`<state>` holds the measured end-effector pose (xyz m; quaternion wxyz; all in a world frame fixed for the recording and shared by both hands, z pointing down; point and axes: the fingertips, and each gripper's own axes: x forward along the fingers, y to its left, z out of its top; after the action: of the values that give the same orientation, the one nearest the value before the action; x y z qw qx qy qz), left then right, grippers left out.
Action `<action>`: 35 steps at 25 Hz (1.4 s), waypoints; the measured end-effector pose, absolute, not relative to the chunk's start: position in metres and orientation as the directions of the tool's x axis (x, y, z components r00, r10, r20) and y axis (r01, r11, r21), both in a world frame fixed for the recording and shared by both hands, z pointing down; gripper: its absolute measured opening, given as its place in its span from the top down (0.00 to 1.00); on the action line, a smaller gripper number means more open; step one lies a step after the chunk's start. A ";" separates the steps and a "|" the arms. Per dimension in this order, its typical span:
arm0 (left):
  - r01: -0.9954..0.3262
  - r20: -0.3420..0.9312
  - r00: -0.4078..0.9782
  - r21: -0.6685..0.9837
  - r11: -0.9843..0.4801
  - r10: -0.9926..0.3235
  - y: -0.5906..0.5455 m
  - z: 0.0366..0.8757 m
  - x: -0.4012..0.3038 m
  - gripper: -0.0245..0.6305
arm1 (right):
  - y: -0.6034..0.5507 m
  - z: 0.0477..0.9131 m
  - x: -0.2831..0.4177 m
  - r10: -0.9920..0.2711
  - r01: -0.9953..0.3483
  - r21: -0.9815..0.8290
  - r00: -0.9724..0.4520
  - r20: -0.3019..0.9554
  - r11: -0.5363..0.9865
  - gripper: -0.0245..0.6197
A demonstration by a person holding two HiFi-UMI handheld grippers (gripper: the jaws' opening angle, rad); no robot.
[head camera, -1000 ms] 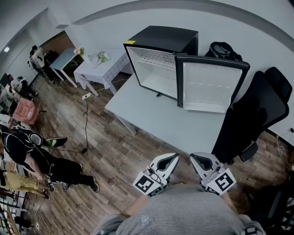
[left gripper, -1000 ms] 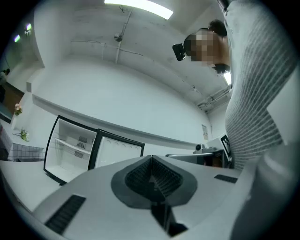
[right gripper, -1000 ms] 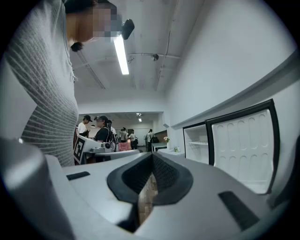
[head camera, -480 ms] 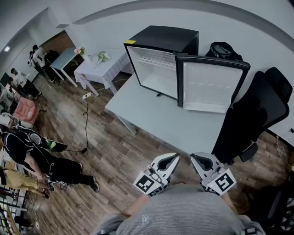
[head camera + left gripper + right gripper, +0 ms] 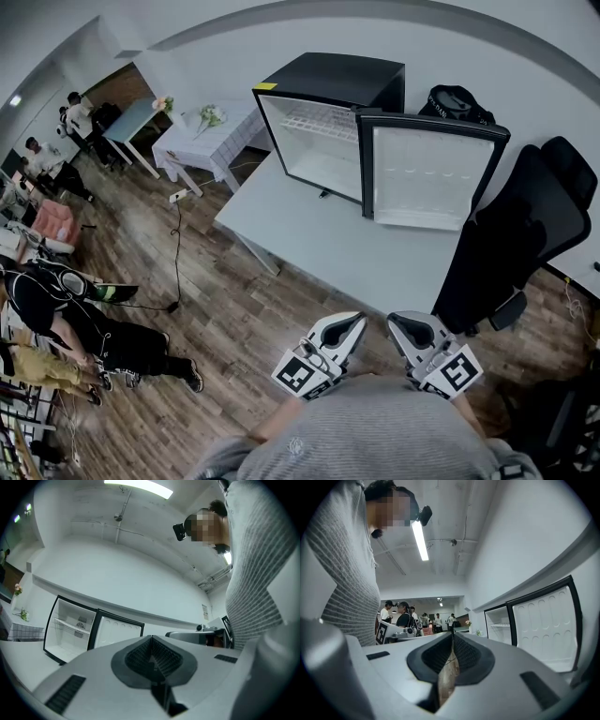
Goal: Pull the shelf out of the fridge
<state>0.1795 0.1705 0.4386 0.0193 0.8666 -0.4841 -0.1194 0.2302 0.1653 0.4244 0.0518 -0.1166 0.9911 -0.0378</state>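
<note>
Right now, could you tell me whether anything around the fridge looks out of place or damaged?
Nothing stands out. The fridge sits upright on the table, door swung open, wire shelf in place inside; no spill or damage shows.

No legible text; yellow sticker (image 5: pixel 264 86) on fridge (image 5: pixel 342 80) corner unreadable.

The brown wood-plank floor (image 5: pixel 234 309) runs under a white rectangular table (image 5: pixel 319 234). A black high-back office chair (image 5: pixel 511 234) stands at the table's right edge. Plain white walls (image 5: pixel 469 56) enclose the room. A long ceiling tube light (image 5: pixel 420 540) is lit.
</note>
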 end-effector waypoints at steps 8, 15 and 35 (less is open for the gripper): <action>-0.846 -0.189 0.489 0.138 -0.516 -0.852 0.168 0.435 0.178 0.95 | 0.163 0.424 0.233 -0.235 -0.230 -0.070 -0.968 -0.085 0.971 0.94; -0.862 -0.190 0.460 0.136 -0.488 -0.867 0.167 0.435 0.176 0.95 | 0.161 0.429 0.241 -0.232 -0.226 -0.074 -0.970 -0.079 0.971 0.94; -0.883 -0.209 0.423 0.126 -0.453 -0.882 0.163 0.427 0.175 0.95 | 0.158 0.428 0.241 -0.199 -0.195 -0.063 -0.977 -0.071 0.979 0.94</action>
<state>0.1754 0.1628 0.4269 -0.0016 0.8434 -0.5230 -0.1231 0.2407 0.1579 0.4280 0.0387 -0.0990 0.9939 -0.0280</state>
